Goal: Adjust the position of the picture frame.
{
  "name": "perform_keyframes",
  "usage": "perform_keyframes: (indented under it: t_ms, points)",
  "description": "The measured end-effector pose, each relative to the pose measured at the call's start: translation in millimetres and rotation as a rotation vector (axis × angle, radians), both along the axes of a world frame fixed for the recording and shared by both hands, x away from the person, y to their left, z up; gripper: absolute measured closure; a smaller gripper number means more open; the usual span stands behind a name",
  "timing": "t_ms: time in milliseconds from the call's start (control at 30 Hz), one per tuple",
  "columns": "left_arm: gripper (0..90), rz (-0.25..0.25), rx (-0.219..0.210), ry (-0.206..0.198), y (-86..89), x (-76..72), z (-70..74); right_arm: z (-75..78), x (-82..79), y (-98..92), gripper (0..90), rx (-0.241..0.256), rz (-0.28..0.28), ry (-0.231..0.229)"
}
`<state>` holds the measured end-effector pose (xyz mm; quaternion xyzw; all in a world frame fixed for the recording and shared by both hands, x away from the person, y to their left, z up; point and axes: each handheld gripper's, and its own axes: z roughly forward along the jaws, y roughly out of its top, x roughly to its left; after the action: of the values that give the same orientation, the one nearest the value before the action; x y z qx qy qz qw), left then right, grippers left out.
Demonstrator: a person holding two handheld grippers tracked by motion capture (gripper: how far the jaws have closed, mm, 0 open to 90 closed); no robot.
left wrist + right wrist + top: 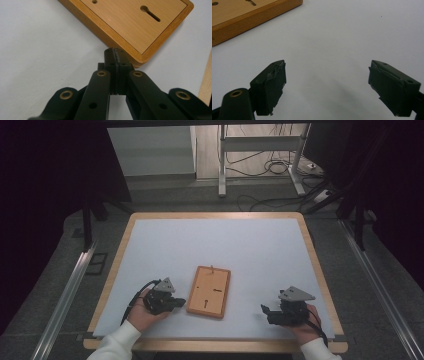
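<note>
A wooden picture frame (209, 291) lies back side up on the white table mat, with a keyhole slot (150, 13) in its back panel. My left gripper (176, 302) rests just left of the frame's near corner, its jaws pressed together with nothing between them (115, 53), tips almost touching the frame's edge (140, 58). My right gripper (265, 312) lies on the mat to the right of the frame, jaws wide apart and empty (327, 82). The frame's corner (249, 15) shows at the upper left of the right gripper view.
The white mat (250, 245) covers a wood-edged table (312, 245). Beyond the table stand metal desk legs (222, 165) and loose cables (275, 167) on the floor. Metal rails (70, 290) run along both sides.
</note>
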<state>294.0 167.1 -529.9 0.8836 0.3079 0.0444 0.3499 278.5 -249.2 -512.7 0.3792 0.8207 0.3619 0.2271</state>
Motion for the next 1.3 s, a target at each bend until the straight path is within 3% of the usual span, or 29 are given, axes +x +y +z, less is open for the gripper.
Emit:
perform_keyframes:
  t_ms: [333, 467, 933, 1300]
  points:
    - [90.0, -0.007, -0.004, 0.001, -2.5, 0.2, -0.8, 0.0, 0.2, -0.1, 14.8, 0.001, -0.001, -0.002]
    - [90.0, -0.009, 0.02, 0.005, -5.0, -0.5, -2.9, -0.5, 0.3, 0.4, 14.8, -0.001, -0.001, -0.004]
    - [90.0, -0.014, 0.001, 0.003, -11.4, -2.7, -1.1, -0.9, 1.1, 0.8, 14.8, -0.003, 0.001, -0.003]
    - [90.0, -0.038, -0.004, -0.002, -26.0, -5.8, -1.2, -1.3, 1.9, 1.1, 14.8, -0.005, 0.001, 0.0]
